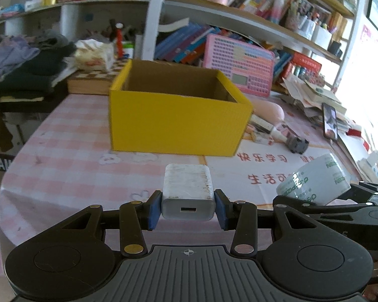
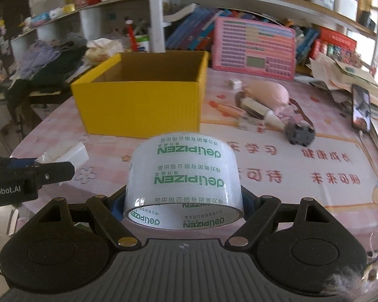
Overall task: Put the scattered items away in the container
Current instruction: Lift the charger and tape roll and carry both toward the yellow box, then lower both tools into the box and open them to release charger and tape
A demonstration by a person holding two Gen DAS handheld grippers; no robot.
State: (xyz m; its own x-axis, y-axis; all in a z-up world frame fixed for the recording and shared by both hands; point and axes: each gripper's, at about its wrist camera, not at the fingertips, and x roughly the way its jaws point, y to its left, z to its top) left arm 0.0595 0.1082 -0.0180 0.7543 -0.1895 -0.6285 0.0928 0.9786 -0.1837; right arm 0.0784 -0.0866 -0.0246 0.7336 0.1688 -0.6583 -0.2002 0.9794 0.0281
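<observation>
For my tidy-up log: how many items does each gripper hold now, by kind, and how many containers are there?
White USB charger, in left gripper: 1
Clear tape roll, in right gripper: 1
Yellow box, open top: 1
Total: 3

Daylight floods in from the right, where the far edge of both views is washed out to white. The table (image 1: 63, 136) is evenly lit with soft, faint shadows. Fisheye bending curves the shelves (image 2: 264, 2) and darkens the corners. The background is slightly smeared, while the tape roll (image 2: 184, 176) has glossy highlights.
</observation>
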